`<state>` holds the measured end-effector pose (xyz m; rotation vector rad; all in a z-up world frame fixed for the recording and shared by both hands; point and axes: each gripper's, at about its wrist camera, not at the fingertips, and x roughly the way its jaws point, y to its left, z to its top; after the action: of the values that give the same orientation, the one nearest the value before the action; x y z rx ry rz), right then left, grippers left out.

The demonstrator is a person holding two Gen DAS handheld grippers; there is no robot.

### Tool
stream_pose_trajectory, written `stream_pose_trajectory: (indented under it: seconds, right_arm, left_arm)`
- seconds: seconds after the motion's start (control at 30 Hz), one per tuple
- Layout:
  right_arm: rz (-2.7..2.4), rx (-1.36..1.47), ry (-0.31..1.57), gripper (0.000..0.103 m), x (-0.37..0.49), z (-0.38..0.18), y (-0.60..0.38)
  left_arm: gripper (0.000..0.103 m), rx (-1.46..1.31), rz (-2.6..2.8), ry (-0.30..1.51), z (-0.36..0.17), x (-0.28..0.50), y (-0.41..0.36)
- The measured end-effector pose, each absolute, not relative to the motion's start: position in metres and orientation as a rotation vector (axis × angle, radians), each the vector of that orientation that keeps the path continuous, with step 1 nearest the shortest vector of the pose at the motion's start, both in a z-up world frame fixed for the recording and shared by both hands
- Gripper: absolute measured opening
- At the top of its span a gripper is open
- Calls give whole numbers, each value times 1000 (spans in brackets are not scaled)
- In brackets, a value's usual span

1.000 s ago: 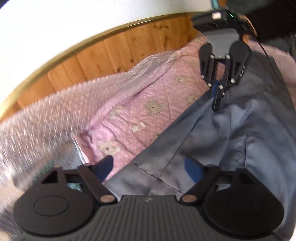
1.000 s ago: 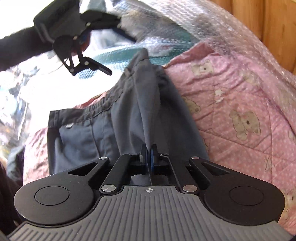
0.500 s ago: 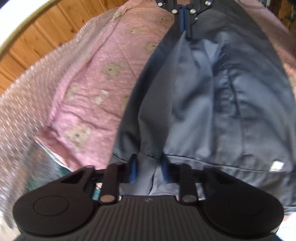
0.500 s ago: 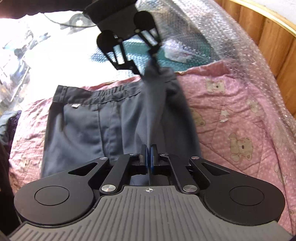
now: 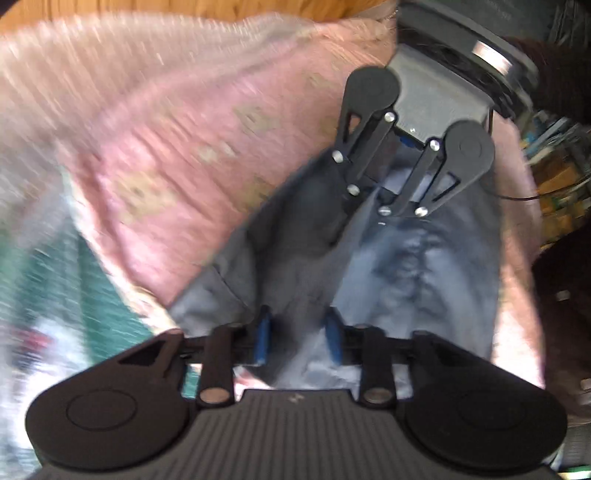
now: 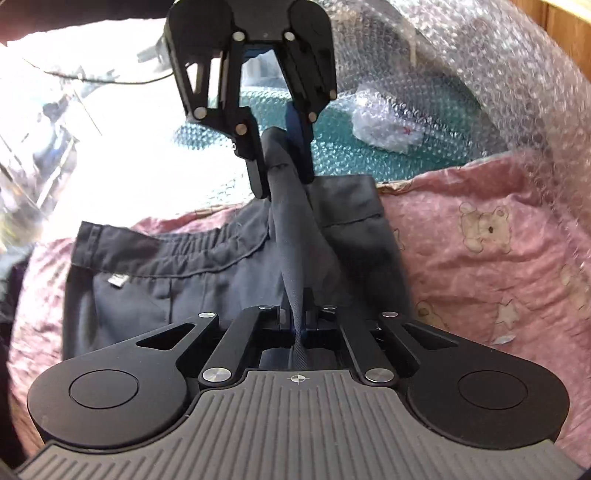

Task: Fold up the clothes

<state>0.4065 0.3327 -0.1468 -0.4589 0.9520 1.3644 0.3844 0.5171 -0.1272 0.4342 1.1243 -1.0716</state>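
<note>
Dark blue-grey trousers point(image 6: 155, 291) lie on a pink teddy-bear quilt point(image 6: 491, 258), waistband toward the left of the right wrist view. My right gripper point(image 6: 297, 325) is shut on a raised ridge of the trouser fabric point(image 6: 291, 236). My left gripper point(image 6: 282, 181) stands opposite it at the far end of that ridge, jaws a little apart around the cloth. In the blurred left wrist view the trousers point(image 5: 417, 266) run between my left gripper's point(image 5: 297, 338) blue pads, and the right gripper point(image 5: 364, 221) faces me.
Bubble wrap point(image 6: 480, 74) covers a teal surface point(image 6: 351, 147) beyond the quilt, with a crumpled plastic bag point(image 6: 388, 125) on it. Wooden panelling point(image 6: 569, 33) is at the far right. Clutter and cables point(image 5: 554, 173) lie past the quilt's right edge.
My left gripper has come in close to the right gripper and now straddles the far end of the fabric ridge. The ridge has shortened and bunched. The left wrist view swung and blurred.
</note>
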Motion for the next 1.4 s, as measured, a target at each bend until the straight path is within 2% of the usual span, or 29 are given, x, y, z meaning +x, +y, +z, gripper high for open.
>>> stream_pose_trajectory:
  seconds: [0.03, 0.1, 0.13, 0.2, 0.27, 0.3, 0.33, 0.37, 0.47, 0.5, 0.57, 0.63, 0.7, 0.73, 0.93, 0.97, 1.0, 1.03, 1.2, 1.23, 1.3, 1.37, 1.4]
  right_arm:
    - [1369, -410, 971, 0, 412, -149, 326]
    - [1390, -315, 1007, 0, 422, -151, 316]
    - [1403, -273, 1025, 0, 426, -152, 313]
    - [1417, -207, 1061, 0, 432, -155, 310]
    - [1397, -159, 1093, 0, 439, -159, 309]
    - [1386, -135, 1109, 2, 443, -161, 308]
    - [1364, -120, 1120, 13, 447, -162, 305]
    - [1323, -120, 1122, 15, 450, -164, 299]
    - [1234, -83, 1142, 16, 457, -165, 263]
    - [1191, -87, 1149, 16, 455, -167, 246]
    - [1093, -107, 1160, 16, 450, -169, 210]
    - [926, -181, 1157, 16, 439, -172, 171]
    - [725, -261, 1104, 16, 422, -165, 132]
    - [636, -277, 1059, 16, 409, -156, 114]
    - [524, -233, 1024, 16, 345, -156, 108]
    - [514, -223, 1023, 20, 335, -157, 109]
    - [504, -213, 1022, 29, 324, -158, 110]
    - [493, -203, 1021, 32, 314, -159, 111]
    - [406, -215, 1022, 32, 277, -172, 109]
    - [362, -253, 1029, 32, 276, -179, 102]
    - [263, -295, 1039, 32, 273, -183, 78]
    - [188, -259, 1018, 33, 264, -173, 48]
    - [155, -220, 999, 36, 257, -166, 31]
  left_arm:
    - [52, 456, -1055, 1074, -123, 379, 516]
    - [64, 499, -1022, 974, -113, 368, 513]
    - [67, 518, -1024, 941, -112, 364, 510]
    - [65, 551, -1074, 941, -120, 359, 499]
    - [41, 509, -1109, 1046, -139, 369, 497]
    - [16, 438, -1104, 1134, -151, 381, 501]
    - [14, 360, -1086, 1204, -163, 394, 508]
    - [14, 287, -1056, 1245, -172, 404, 516]
    - [24, 119, -958, 1323, -194, 426, 538]
    - [31, 102, -926, 1332, -199, 428, 541]
    - [36, 92, -867, 1327, -200, 427, 545]
    - [51, 103, -775, 1304, -196, 421, 548]
    - [73, 125, -655, 1248, -185, 409, 552]
    - [76, 121, -623, 1203, -175, 398, 553]
    - [78, 135, -477, 926, -109, 330, 535]
    - [80, 143, -487, 897, -102, 322, 522]
    - [81, 149, -498, 881, -99, 316, 510]
    - [81, 167, -477, 880, -100, 316, 501]
    - [76, 348, -111, 943, -133, 340, 493]
    - [71, 364, -29, 941, -131, 343, 501]
    - [66, 332, 82, 914, -116, 341, 517]
    - [70, 216, 46, 859, -88, 325, 525]
    - [76, 151, -11, 834, -75, 314, 523]
